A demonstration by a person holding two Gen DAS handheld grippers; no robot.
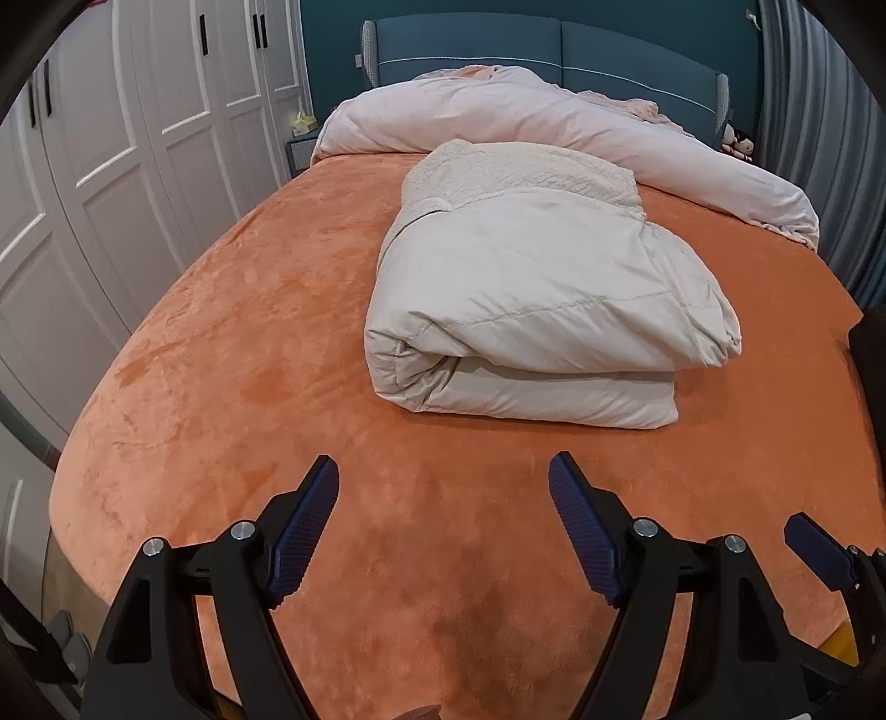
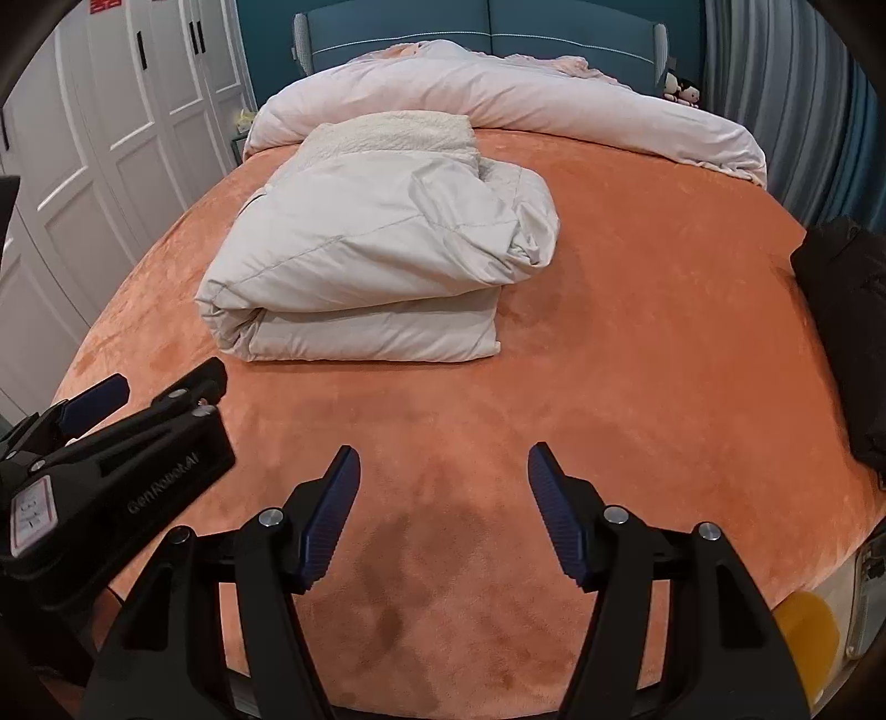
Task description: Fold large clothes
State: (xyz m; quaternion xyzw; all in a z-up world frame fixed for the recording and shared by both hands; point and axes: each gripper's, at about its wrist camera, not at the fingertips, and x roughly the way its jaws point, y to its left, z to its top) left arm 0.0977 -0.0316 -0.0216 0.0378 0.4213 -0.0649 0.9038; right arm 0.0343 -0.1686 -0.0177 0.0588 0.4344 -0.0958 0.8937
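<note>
A cream padded garment (image 1: 531,299) lies folded in a thick bundle on the orange bed cover (image 1: 249,343), its fleecy lining showing at the far end. It also shows in the right wrist view (image 2: 376,249). My left gripper (image 1: 443,471) is open and empty, above the cover well short of the bundle. My right gripper (image 2: 443,457) is open and empty, beside it to the right, also short of the bundle. The left gripper (image 2: 160,390) shows at the left of the right wrist view.
A pale pink duvet (image 1: 526,116) lies rolled along the head of the bed before a blue headboard (image 1: 554,44). White wardrobe doors (image 1: 111,138) stand left. A black bag (image 2: 847,327) sits at the bed's right edge. Grey curtains (image 2: 775,99) hang right.
</note>
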